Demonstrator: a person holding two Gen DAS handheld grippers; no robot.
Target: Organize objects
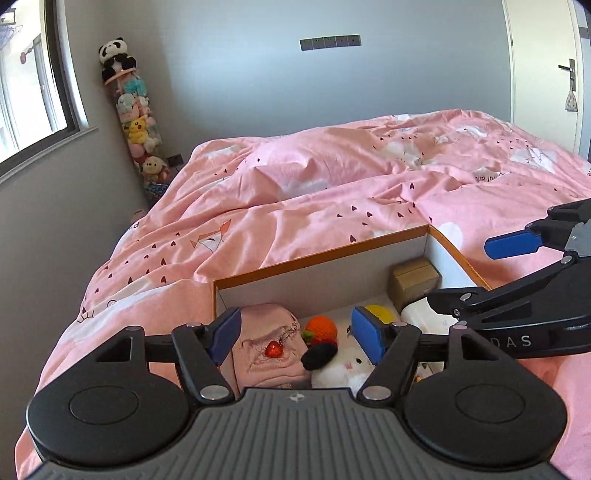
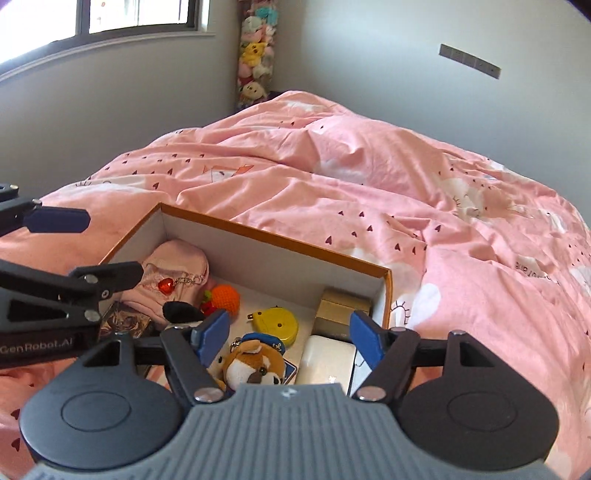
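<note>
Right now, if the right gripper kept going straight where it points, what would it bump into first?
Probably the round yellow tape measure lying in the orange-rimmed cardboard box. The open right gripper points down into it, though the brown plush dog sits nearer, so depth is uncertain.

home bedroom, bed (image 1: 369,192) with pink duvet, window (image 2: 140,14), plush toy column (image 1: 136,122) in corner

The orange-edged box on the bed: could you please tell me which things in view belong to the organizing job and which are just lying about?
Belongs to the job:
orange-edged box
pink pouch
orange crochet ball
yellow tape measure
brown plush keychain
small cardboard box
left gripper
right gripper

Just lying about:
pink duvet
column of plush toys
window
</note>
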